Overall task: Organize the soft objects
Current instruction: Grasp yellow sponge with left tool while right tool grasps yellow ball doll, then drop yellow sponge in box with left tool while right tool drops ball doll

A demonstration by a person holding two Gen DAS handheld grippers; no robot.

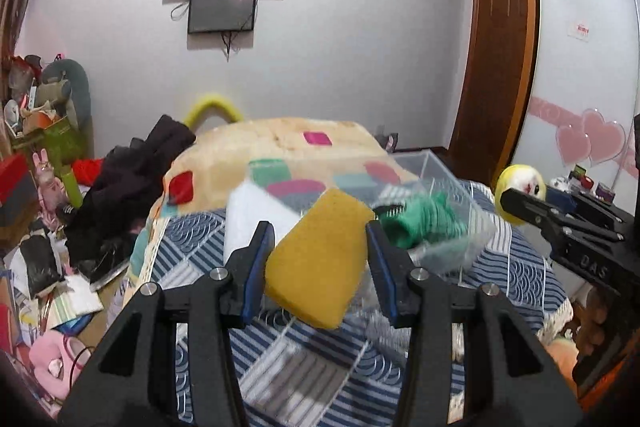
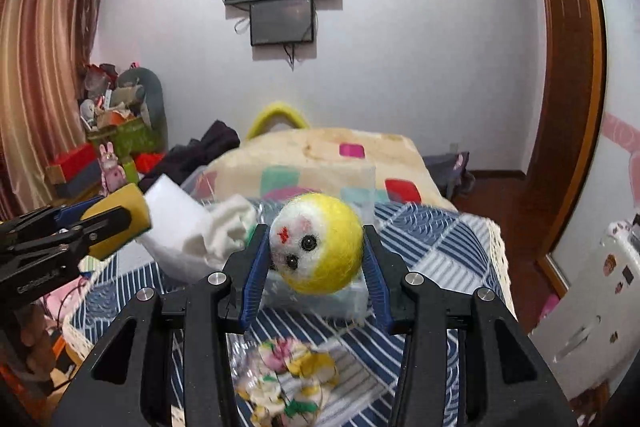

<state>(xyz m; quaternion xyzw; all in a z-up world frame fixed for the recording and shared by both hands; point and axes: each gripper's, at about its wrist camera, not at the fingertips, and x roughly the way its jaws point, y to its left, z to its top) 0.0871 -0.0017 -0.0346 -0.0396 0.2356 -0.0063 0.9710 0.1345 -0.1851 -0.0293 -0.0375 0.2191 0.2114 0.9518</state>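
My left gripper (image 1: 320,239) is shut on a yellow sponge (image 1: 320,259) and holds it above the blue patterned bed cover (image 1: 280,367). A clear plastic box (image 1: 432,195) stands just beyond it with a green soft item (image 1: 424,223) inside. A white foam block (image 1: 256,211) lies to its left. My right gripper (image 2: 316,239) is shut on a yellow and white felt ball with a face (image 2: 316,243), held above the box (image 2: 320,299). The left gripper with the sponge (image 2: 116,223) shows at the left of the right wrist view. A white cloth (image 2: 228,223) lies by the foam block (image 2: 172,215).
A floral fabric item in a clear bag (image 2: 288,383) lies on the bed cover below my right gripper. A folded patchwork blanket (image 1: 280,151) and dark clothes (image 1: 132,179) lie at the far end. Clutter fills the floor at left (image 1: 40,267). A wardrobe (image 1: 580,47) stands at right.
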